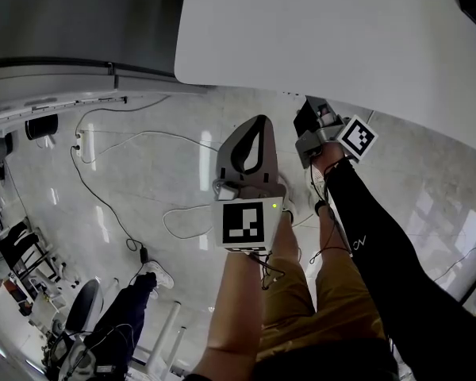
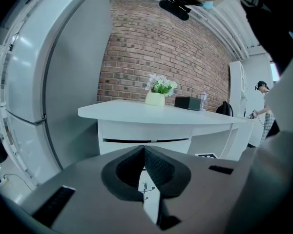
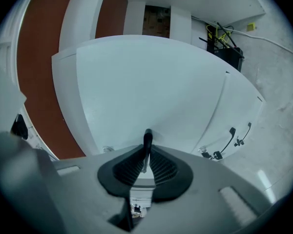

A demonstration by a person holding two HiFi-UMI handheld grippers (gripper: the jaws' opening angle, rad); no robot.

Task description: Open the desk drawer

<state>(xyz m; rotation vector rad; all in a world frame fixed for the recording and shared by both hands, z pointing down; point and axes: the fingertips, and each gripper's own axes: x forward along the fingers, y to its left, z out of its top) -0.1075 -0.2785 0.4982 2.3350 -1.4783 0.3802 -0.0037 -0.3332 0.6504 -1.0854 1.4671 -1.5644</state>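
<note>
Drawer (image 3: 151, 91) sat under the white desk (image 1: 341, 38), its plain white front filling the right gripper view. Its thin dark handle (image 3: 147, 139) stood upright at 12 o'clock from the right gripper (image 3: 146, 152), whose jaws were pinched narrow onto it. In the head view that gripper (image 1: 321, 129) was tucked against the desk's edge, at 2 o'clock from the left gripper (image 1: 258, 129).

The left gripper (image 2: 144, 152) had its jaws together with nothing in them and was aimed at the desk (image 2: 161, 113) from off to the side. On the bare white top stood a pot of flowers (image 2: 157, 95) and a black box (image 2: 188, 103), with a brick wall (image 2: 161, 48) behind at 12 o'clock.

A pale, glossy marbled floor (image 1: 143, 181) lay below, and thin cables (image 1: 103, 205) trailed across it at 9 o'clock.
</note>
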